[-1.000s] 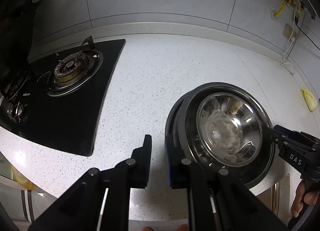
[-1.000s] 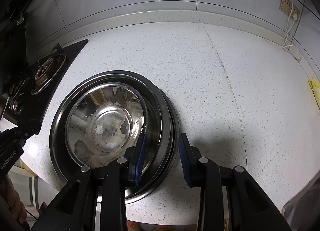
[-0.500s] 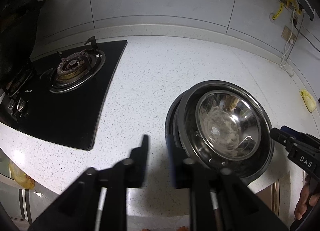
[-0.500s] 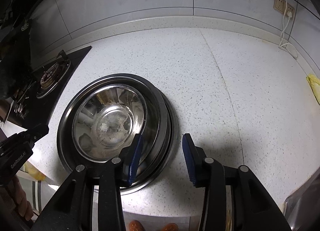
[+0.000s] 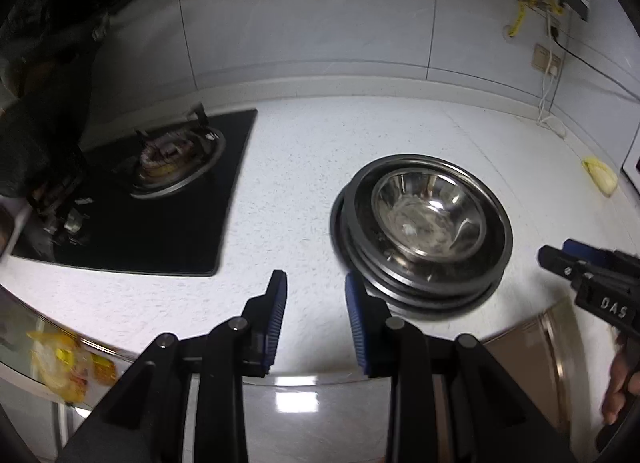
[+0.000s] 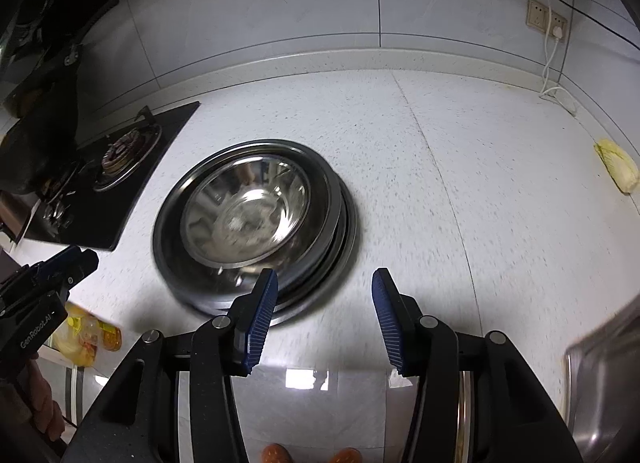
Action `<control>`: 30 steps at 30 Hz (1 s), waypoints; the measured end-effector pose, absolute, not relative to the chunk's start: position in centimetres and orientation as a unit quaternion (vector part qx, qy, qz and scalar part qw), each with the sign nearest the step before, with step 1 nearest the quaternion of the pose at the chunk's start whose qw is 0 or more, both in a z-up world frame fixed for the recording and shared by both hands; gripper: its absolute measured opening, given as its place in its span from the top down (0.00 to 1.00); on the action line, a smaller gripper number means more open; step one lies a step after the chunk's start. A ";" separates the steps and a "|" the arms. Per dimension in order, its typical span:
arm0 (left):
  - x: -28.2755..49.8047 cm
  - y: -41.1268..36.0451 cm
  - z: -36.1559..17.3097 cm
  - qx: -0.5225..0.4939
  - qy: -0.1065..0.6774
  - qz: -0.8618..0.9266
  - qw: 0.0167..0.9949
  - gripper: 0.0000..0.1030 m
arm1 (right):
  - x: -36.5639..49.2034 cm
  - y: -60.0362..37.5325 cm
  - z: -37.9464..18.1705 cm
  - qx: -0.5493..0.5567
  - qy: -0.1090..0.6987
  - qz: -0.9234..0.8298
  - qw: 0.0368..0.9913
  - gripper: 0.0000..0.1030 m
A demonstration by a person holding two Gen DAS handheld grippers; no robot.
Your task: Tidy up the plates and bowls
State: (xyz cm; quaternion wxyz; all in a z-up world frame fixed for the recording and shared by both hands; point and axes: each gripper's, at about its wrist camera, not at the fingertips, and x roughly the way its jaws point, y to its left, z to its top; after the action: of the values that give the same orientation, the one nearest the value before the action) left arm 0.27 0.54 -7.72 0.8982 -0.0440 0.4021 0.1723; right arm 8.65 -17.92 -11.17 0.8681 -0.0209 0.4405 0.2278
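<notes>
A stack of steel plates with a shiny steel bowl nested on top rests on the white speckled counter. My left gripper hangs open just left of the stack, over bare counter, with nothing between its blue pads. In the right wrist view the same stack and bowl lie ahead and to the left. My right gripper stands off the stack's near rim, its jaws opening, and its pads press on nothing. Each gripper shows in the other's view: the right gripper, the left gripper.
A black gas hob with a burner lies left of the stack. A yellow cloth sits at the far right by the wall. A steel sink rim shows at the lower right. Wall sockets with cables hang behind. The counter's front edge runs just under both grippers.
Both grippers have backed away from the stack toward the counter's front edge and risen a little. Their jaws have widened. The plates and bowl stay where they were.
</notes>
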 end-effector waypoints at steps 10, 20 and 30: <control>-5.7 -0.9 -5.4 -0.035 0.392 0.153 0.907 0.72 | 2.1 -20.3 -9.8 -0.017 0.431 0.217 0.876 0.46; -9.1 -1.9 -3.5 -0.030 0.374 0.136 0.917 0.72 | -1.4 -21.6 -8.5 -0.014 0.416 0.195 0.888 0.45; -11.7 -2.7 -2.0 -0.036 0.370 0.151 0.916 0.72 | -3.3 -22.0 -6.6 -0.020 0.385 0.205 0.900 0.39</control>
State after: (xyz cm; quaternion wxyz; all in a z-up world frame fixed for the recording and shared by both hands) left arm -11.70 -2.70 -2.04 0.9158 -0.0358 0.3704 0.1510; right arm -3.34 -21.98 -6.57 0.8995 -0.0200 0.3851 0.2053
